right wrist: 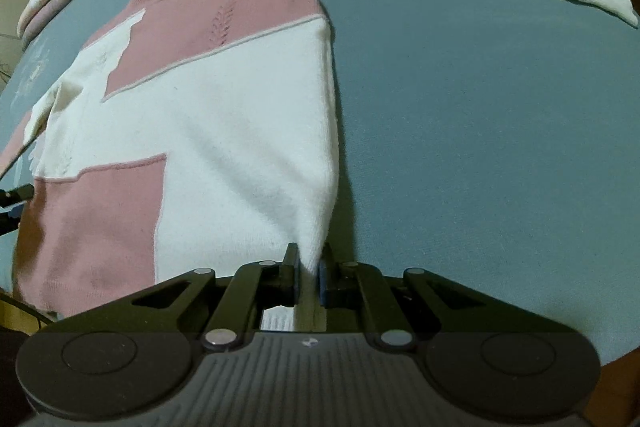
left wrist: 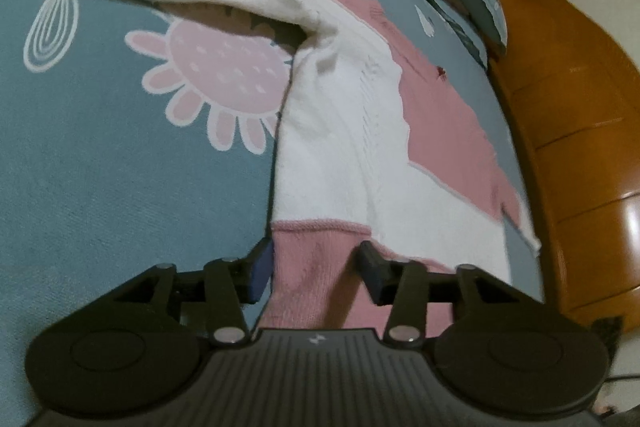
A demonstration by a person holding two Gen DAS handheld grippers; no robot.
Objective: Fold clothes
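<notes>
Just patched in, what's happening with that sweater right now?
A person is working a pink-and-white sweater spread on a teal bedsheet, with tongs in each hand. The right tongs are shut on the white bottom corner of the hem. The left tongs straddle the pink corner of the hem, with fabric between the jaws, which stand partly apart. Whether the pads actually pinch it isn't clear. Both sleeves still lie stretched out to the sides, so no fold has been made yet.
</notes>
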